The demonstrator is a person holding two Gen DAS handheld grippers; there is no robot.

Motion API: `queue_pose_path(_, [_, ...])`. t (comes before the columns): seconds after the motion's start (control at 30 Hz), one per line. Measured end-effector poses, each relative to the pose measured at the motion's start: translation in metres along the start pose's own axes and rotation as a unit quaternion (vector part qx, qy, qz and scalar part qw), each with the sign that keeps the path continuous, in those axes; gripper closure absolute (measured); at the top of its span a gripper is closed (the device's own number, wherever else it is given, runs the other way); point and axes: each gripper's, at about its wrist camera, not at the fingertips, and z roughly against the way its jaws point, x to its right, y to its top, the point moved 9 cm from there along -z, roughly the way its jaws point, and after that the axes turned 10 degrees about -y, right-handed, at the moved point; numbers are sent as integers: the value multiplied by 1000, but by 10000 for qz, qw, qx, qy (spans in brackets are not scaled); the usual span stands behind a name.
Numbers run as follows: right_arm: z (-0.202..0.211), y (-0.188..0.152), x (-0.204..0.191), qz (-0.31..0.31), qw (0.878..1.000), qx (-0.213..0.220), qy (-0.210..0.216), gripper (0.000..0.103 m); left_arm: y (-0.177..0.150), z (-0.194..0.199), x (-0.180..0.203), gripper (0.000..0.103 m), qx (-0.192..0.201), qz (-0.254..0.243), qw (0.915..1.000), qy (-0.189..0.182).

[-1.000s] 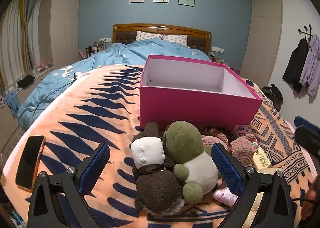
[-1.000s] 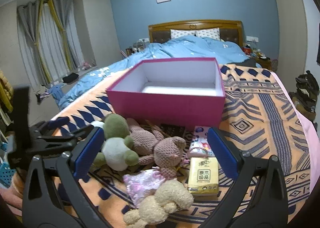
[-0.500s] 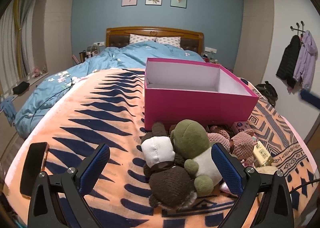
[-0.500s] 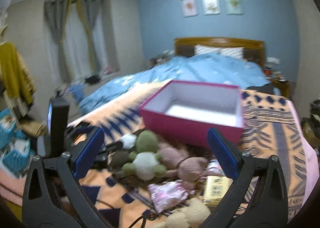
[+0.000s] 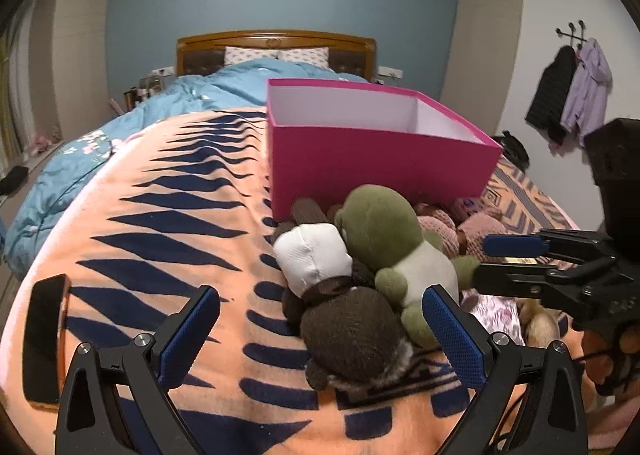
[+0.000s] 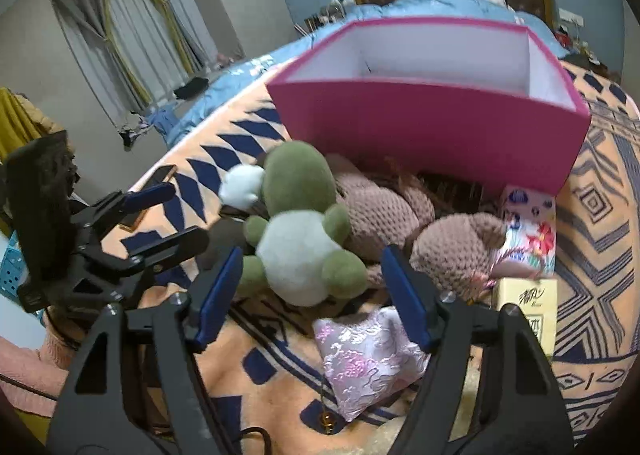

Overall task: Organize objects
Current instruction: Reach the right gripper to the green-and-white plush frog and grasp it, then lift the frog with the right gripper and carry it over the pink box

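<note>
An open pink box (image 5: 380, 159) (image 6: 432, 131) stands on the patterned blanket. In front of it lies a pile of toys: a green and white frog plush (image 5: 396, 239) (image 6: 300, 223), a brown and white plush (image 5: 340, 311), and pink knitted plushes (image 6: 452, 247). My left gripper (image 5: 320, 335) is open and empty, just short of the brown plush. My right gripper (image 6: 312, 295) is open and empty, its jaws either side of the frog's lower body; it also shows in the left wrist view (image 5: 516, 259).
A lilac embroidered pouch (image 6: 368, 355), a yellow tissue pack (image 6: 532, 315) and a flowered packet (image 6: 528, 223) lie near the toys. A phone (image 5: 44, 335) lies at the blanket's left edge. Blue bedding (image 5: 224, 91) and the headboard are behind the box.
My right gripper has swung in low toward the frog plush and now appears in the left wrist view. My left gripper has drifted slightly, staying open.
</note>
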Motion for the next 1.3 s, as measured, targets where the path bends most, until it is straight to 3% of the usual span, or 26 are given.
queue_pose_path(0.1, [-10,-6,-1,-74,9999,-91,60,34,1,-2,2,0,-14,-120,9999,-44])
queue_pose_path(0.23, [-25,-12,8,-357,9989,-281,149,50,4,-6,3,0,-19,-223,9997,-77])
queue_pose_path(0.37, [-20,-9,14,-580,9975,-154,374,60,8,-9,4,0,-51,-309,9994,-113])
queue_pose_path(0.43, [-9,-4,18,-562,9977,-14,373,79,10,-10,4,0,-55,-358,9992,-150])
queue_pose_path(0.6, [20,17,32,-256,9990,355,120,80,22,-12,11,0,-8,-560,9980,-296])
queue_pose_path(0.83, [44,45,43,227,9965,796,-126,80,47,-26,37,0,33,-1031,9913,-821])
queue_pose_path(1.1, [35,45,70,183,9983,558,-61,79,64,-57,55,5,-253,-1137,9832,-1404])
queue_pose_path(1.2, [31,42,77,-66,9985,551,-29,77,67,-67,62,13,-397,-1096,9776,-1753])
queue_pose_path(1.3, [33,40,87,-403,9973,610,-31,75,67,-68,69,28,-411,-1023,9734,-2010])
